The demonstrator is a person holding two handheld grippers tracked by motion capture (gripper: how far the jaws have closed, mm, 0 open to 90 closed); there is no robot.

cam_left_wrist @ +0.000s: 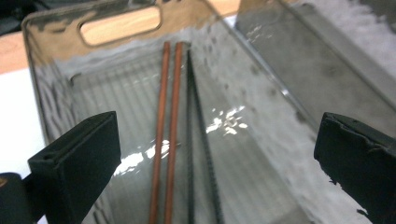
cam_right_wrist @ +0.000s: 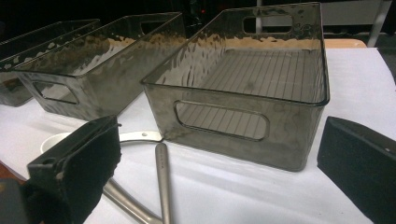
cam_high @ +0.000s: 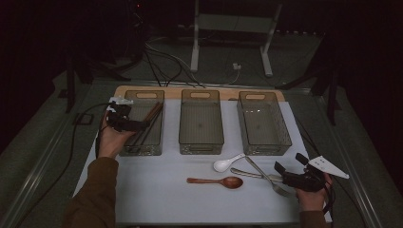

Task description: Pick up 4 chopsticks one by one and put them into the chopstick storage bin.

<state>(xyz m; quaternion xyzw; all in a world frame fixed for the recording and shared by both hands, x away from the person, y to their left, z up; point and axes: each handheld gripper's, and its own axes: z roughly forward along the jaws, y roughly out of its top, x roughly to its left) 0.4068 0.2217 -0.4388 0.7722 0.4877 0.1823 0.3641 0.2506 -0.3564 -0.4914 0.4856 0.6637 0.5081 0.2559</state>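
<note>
My left gripper [cam_high: 141, 125] hangs over the left smoky clear bin [cam_high: 140, 151] with its jaws wide apart and nothing between them. In the left gripper view, two brown chopsticks [cam_left_wrist: 168, 116] and two black chopsticks [cam_left_wrist: 198, 130] lie along the floor of that bin [cam_left_wrist: 56, 93], below the gripper [cam_left_wrist: 215, 154]. My right gripper [cam_high: 291, 163] stands open low at the table's front right, just over the metal utensils [cam_high: 256, 173]. In the right gripper view, a metal handle [cam_right_wrist: 162, 177] lies between the open jaws of this gripper [cam_right_wrist: 219, 163], untouched.
A middle bin [cam_high: 201, 142] and a right bin [cam_high: 263, 142] stand in a row with the left one on the white mat. A white spoon [cam_high: 225, 164] and a wooden spoon [cam_high: 216, 181] lie in front of them. Cables trail on the floor behind.
</note>
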